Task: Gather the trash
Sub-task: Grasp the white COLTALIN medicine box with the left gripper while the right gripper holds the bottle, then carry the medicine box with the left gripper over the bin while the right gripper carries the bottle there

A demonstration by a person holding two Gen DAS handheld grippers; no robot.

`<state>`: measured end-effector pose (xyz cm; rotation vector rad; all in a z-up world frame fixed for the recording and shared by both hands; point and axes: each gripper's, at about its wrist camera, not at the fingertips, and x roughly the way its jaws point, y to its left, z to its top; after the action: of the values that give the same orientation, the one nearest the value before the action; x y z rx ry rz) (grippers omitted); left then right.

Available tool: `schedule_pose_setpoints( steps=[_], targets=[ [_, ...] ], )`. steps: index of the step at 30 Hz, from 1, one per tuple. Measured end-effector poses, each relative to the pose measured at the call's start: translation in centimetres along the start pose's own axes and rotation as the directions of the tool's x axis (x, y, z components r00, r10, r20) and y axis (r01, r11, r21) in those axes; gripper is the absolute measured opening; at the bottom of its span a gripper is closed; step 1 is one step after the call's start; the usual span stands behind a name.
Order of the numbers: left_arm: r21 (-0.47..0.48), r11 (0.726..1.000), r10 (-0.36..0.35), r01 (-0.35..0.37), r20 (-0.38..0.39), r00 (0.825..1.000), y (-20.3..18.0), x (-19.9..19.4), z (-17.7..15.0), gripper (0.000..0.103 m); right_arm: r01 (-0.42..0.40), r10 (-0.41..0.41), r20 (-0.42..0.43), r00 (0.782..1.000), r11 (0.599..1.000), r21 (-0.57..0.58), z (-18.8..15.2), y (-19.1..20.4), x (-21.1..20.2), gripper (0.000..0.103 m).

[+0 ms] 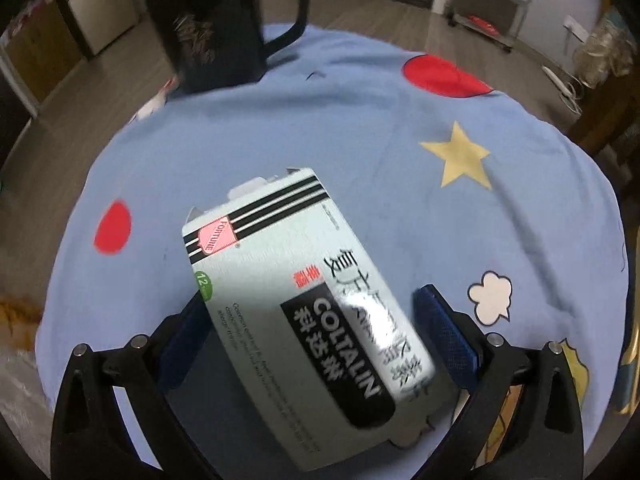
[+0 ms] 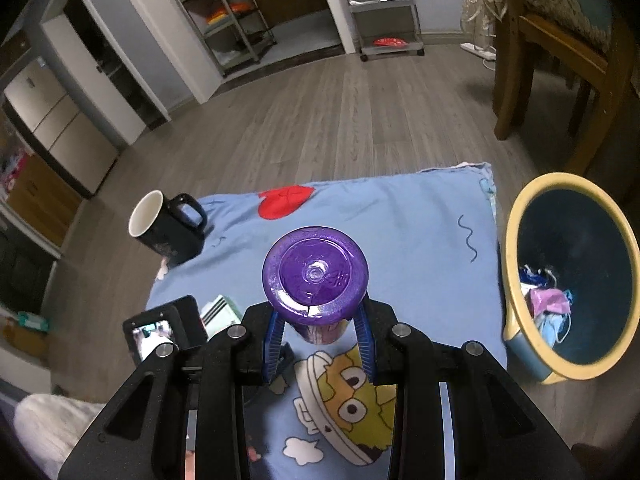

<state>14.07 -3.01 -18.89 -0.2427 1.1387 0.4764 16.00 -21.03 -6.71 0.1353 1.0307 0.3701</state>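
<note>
The medicine box [image 1: 296, 312] hid most of the left gripper's [image 1: 316, 332] left pad, and its print blurred toward five o'clock. The black mug [image 1: 212, 32] was cut off at twelve o'clock. In the right wrist view, the purple bottle's [image 2: 316, 276] lower body was hidden behind its own base; the bin's [image 2: 516, 240] contents stayed indistinct.

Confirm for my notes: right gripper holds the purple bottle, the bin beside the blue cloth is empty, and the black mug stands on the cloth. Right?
Not quite. The bin is not empty: the right wrist view shows crumpled trash at its bottom. The rest holds: the right gripper clamps the purple bottle, and the black mug stands on the blue cloth.
</note>
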Motion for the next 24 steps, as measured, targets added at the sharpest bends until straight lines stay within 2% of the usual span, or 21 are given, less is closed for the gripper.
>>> schedule_pose_setpoints(
  steps=[4,8,10,11,16,24],
  targets=[
    [0.087,0.995,-0.051,0.05,0.005,0.999,0.1,0.4,0.6,0.098,0.001,-0.001,-0.007,1.0,1.0,0.026,0.0,-0.6,0.3,0.033],
    [0.217,0.972,-0.094,0.086,0.026,0.995,-0.1,0.4,0.8,0.097,0.0,0.0,-0.007,1.0,1.0,0.031,0.1,-0.5,0.3,0.033],
    [0.26,0.959,-0.122,0.111,0.025,0.992,-0.3,0.2,0.9,0.088,-0.003,0.003,-0.005,1.0,1.0,0.029,0.1,-0.5,0.3,0.033],
    [0.276,0.953,-0.135,0.124,0.02,0.991,-0.5,0.1,0.8,0.087,-0.002,0.002,-0.006,1.0,1.0,0.028,0.1,-0.4,0.4,0.033],
    [0.324,0.932,-0.17,0.16,0.002,0.985,-0.6,-0.3,0.9,0.079,0.005,-0.004,-0.011,1.0,1.0,0.017,0.2,0.0,0.6,0.033],
    [0.348,0.909,-0.259,0.231,0.034,0.965,-1.5,-3.1,1.8,0.078,0.041,-0.041,0.004,0.999,0.998,0.053,0.6,-1.4,-0.2,0.033]
  ],
)
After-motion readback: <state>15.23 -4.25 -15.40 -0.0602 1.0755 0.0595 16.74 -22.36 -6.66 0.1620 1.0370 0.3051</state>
